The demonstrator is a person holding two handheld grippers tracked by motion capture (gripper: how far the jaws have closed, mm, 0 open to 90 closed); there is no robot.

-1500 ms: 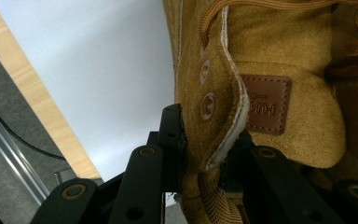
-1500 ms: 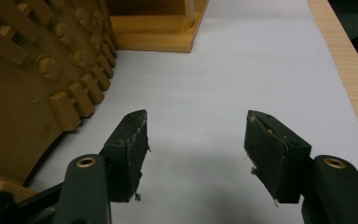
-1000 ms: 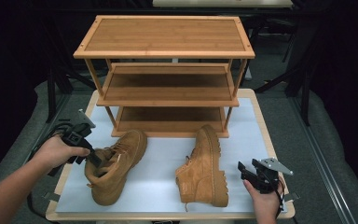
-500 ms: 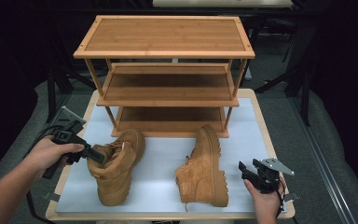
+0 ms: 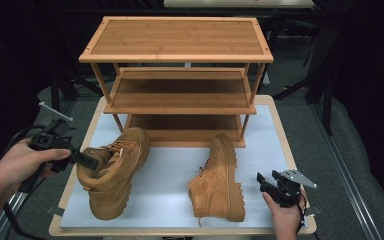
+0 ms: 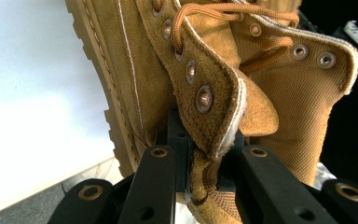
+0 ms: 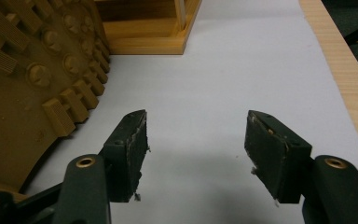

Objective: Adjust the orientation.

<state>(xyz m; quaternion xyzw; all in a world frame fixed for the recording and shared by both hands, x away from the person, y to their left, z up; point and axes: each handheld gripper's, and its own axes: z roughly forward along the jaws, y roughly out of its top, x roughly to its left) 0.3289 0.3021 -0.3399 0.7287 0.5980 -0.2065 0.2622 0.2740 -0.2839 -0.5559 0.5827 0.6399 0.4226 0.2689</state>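
Holding the left boot (image 5: 112, 172) by its collar, your left gripper (image 5: 87, 160) has its jaws clamped tight. Your right gripper (image 5: 266, 182) sits beside the other boot (image 5: 220, 180) on the bench (image 5: 275, 150), jaws apart.

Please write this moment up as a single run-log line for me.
left hand-held gripper: shut on left boot collar | right hand-held gripper: open, beside right boot | rack: empty

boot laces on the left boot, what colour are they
Tan-orange, matching the suede of the left boot; the laces show best in the left gripper view.
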